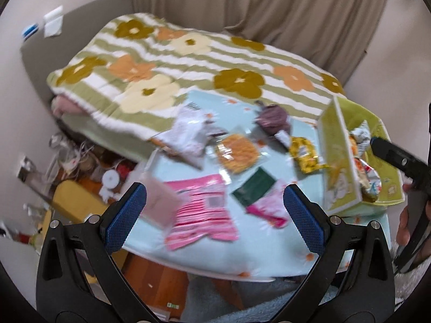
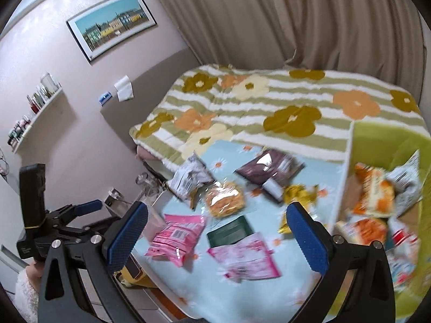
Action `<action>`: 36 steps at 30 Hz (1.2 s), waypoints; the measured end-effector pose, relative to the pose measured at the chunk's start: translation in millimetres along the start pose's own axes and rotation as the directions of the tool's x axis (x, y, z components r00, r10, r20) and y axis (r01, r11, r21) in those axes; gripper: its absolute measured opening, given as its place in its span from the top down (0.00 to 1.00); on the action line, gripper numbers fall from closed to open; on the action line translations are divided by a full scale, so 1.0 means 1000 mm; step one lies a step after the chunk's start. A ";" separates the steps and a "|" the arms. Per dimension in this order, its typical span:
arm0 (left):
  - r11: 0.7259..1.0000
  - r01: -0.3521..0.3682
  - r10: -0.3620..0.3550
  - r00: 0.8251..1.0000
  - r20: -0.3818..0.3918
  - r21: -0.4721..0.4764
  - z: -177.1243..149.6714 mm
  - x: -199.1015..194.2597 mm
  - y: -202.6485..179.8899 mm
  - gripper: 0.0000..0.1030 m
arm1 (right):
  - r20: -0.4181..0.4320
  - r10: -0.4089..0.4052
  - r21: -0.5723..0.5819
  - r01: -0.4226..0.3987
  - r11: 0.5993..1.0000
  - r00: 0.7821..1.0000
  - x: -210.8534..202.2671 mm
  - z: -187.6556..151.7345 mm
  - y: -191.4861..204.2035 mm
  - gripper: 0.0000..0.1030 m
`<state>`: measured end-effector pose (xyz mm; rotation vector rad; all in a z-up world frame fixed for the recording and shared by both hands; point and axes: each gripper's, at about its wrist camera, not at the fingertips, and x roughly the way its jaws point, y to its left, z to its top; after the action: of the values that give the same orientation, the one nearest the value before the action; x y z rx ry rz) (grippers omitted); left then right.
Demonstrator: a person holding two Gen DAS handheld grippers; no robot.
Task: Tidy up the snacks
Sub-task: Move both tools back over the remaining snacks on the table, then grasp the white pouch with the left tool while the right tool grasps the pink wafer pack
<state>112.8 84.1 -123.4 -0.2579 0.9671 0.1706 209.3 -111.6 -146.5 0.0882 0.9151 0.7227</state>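
Both my views blurred, packet labels unreadable. Green box (image 2: pixel 388 145) cut off at right edge. Left hand-held gripper (image 1: pixel 214 210) wide open, empty, above pink packet (image 1: pixel 200 215) on surface (image 1: pixel 269 250). Right hand-held gripper (image 2: pixel 216 231) wide open, empty, over snacks (image 2: pixel 225 199).

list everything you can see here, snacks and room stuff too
pink snack packets: 2, pink, near edge of table
green packet: 1, dark green, between the pink ones
clear bag of orange snacks: 1, table middle
white snack bag: 1, white and grey, far left of table
purple packet: 1, dark purple, far side
yellow packet: 1, beside the box
green box: 1, lime green, right, holds several snack bags
tablecloth: 1, pale blue, daisy print
blanket: 1, green-striped, floral, on bed behind
curtain: beige, back
framed picture: 1, wall
wall shelf: 1, white, with bottles
left tool: open, empty
right tool: open, empty
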 end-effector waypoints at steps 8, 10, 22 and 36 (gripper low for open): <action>1.000 0.009 -0.008 0.996 -0.085 0.012 -0.015 0.025 0.065 0.02 | -0.132 -0.016 0.020 0.019 1.000 0.991 0.079 -0.042 0.053 0.00; 0.999 0.018 -0.014 0.995 -0.101 0.036 -0.018 0.034 0.073 0.02 | -0.157 -0.015 0.027 0.020 0.999 0.987 0.094 -0.051 0.059 0.00; 0.908 -0.032 0.094 0.987 -0.128 0.417 -0.042 0.098 0.076 0.02 | -0.257 -0.034 0.087 0.058 0.994 0.966 0.148 -0.079 0.064 0.00; 0.857 -0.053 0.124 0.987 -0.106 0.513 -0.048 0.126 0.065 0.02 | -0.343 0.080 0.134 -0.036 0.990 0.936 0.206 -0.091 0.057 0.01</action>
<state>128.3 135.4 -262.9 0.2693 1.1248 -0.0242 192.4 35.6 -324.6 0.1007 1.3026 0.7480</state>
